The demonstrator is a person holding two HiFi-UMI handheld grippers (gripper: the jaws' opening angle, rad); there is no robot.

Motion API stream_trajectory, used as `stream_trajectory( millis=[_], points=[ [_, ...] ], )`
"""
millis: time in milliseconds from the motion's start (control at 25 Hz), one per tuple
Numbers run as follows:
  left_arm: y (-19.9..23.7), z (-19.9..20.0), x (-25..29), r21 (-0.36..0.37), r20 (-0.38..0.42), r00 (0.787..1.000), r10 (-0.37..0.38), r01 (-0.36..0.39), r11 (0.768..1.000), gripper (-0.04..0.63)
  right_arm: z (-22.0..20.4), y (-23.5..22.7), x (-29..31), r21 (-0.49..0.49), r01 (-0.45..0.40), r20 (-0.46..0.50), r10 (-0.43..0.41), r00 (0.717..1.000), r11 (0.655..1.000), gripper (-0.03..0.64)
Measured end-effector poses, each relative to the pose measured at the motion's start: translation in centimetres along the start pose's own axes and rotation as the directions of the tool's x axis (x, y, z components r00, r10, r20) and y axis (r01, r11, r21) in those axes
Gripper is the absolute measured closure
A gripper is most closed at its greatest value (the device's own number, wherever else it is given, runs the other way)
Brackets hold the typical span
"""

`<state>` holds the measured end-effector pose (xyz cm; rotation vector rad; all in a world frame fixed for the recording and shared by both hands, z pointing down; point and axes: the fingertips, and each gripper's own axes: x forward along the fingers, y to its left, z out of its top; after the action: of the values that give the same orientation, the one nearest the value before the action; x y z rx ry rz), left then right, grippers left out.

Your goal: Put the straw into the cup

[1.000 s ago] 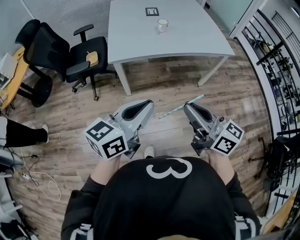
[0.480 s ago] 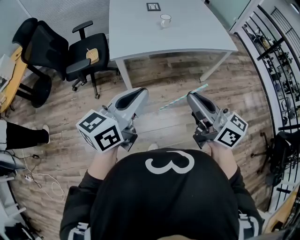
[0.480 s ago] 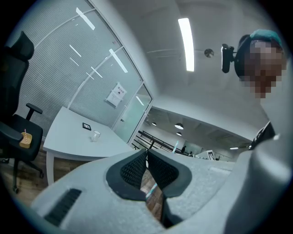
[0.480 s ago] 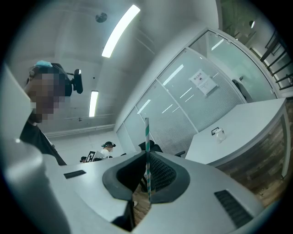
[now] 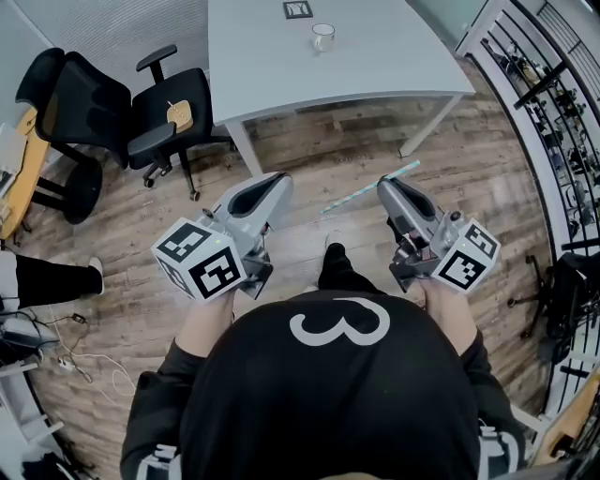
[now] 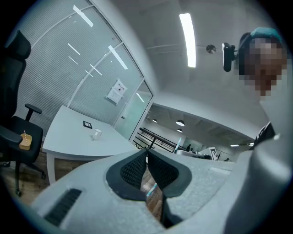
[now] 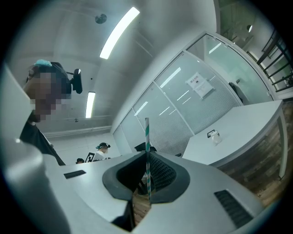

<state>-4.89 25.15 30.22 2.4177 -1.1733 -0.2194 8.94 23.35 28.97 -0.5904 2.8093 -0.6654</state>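
Observation:
A small clear cup (image 5: 323, 36) stands on the white table (image 5: 375, 66) far ahead, next to a square marker tag (image 5: 298, 9). My right gripper (image 5: 386, 184) is shut on a teal-and-white striped straw (image 5: 367, 188), which lies slanted across its jaws. In the right gripper view the straw (image 7: 147, 151) stands upright between the pads, and the cup (image 7: 215, 136) shows far off on the table. My left gripper (image 5: 276, 181) is shut and holds nothing. In the left gripper view (image 6: 146, 153) its pads meet, with the cup (image 6: 96, 134) small in the distance.
Two black office chairs (image 5: 164, 117) stand left of the table, one with a wooden piece on its seat. A black railing (image 5: 553, 122) runs along the right. Another person's leg (image 5: 42, 278) and loose cables (image 5: 66, 361) lie at the left. Wooden floor separates me from the table.
The person has stepped forward: a leg now shows between the grippers. The table and cup have shifted slightly up in the head view. Both grippers keep their hold and pose.

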Motion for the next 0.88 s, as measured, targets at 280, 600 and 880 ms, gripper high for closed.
stream_trajectory(
  millis=[280, 600, 880],
  points=[
    [1.5, 1.2, 2.4, 0.022, -0.020, 1.000, 0.015, -0.015, 1.000, 0.569, 1.3, -3.0, 2.0, 0.023, -0.033, 0.015, 0.033, 0.999, 0.999, 0.586],
    [5.8, 3.3, 7.8, 0.000, -0.042, 0.997, 0.059, -0.059, 0.998, 0.569, 3.7, -9.1, 5.6, 0.056, -0.057, 0.015, 0.056, 0.998, 0.997, 0.586],
    [10.7, 5.0, 14.6, -0.012, -0.086, 0.994, 0.070, -0.071, 0.997, 0.569, 6.1, -16.5, 9.1, 0.097, -0.052, 0.017, 0.050, 0.999, 0.994, 0.586]
  ],
)
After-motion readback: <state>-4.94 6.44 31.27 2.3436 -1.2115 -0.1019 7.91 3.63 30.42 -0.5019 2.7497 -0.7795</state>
